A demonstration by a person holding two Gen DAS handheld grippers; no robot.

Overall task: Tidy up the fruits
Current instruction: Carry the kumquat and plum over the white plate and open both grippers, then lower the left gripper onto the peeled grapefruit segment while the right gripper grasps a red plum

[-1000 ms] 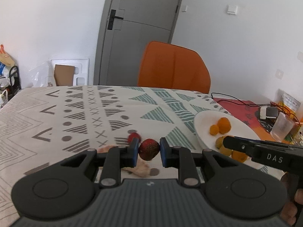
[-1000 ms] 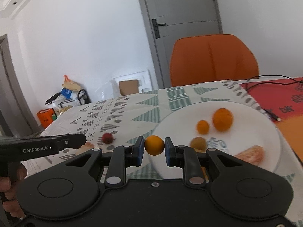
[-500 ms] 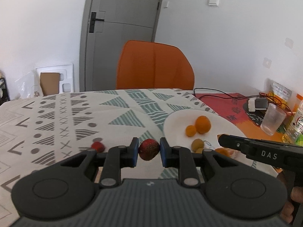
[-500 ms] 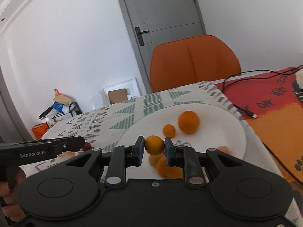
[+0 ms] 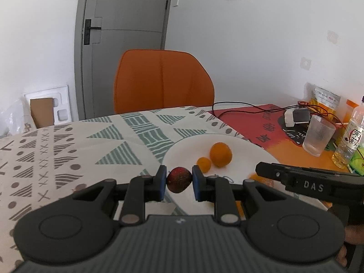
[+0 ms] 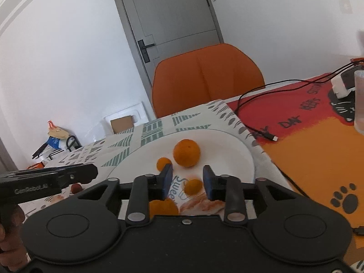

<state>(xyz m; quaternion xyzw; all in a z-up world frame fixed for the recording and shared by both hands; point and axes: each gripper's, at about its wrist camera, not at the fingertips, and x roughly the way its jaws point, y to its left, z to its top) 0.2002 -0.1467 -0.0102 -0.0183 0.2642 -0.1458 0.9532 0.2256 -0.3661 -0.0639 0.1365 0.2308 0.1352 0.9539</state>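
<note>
My left gripper (image 5: 178,183) is shut on a dark red strawberry (image 5: 179,179), held just before the near-left rim of the white plate (image 5: 250,152). The plate holds a large orange (image 5: 220,154) and a small one (image 5: 204,165). My right gripper (image 6: 187,183) is open over the plate (image 6: 229,145). A small orange fruit (image 6: 193,186) lies on the plate between its fingers. Around it are a large orange (image 6: 186,152), a small one (image 6: 164,163), another orange (image 6: 163,207) and peeled segments (image 6: 200,204). A red fruit (image 6: 76,187) lies on the tablecloth at left.
An orange chair (image 5: 162,82) stands behind the table. To the right of the plate are a red and orange mat (image 6: 318,136), a black cable (image 6: 261,122), a glass (image 5: 318,135), a bottle (image 5: 349,141) and a charger (image 5: 297,118).
My right gripper opened and let go of the small orange fruit, which now lies on the plate. My left gripper carried the strawberry right, up to the plate's rim.
</note>
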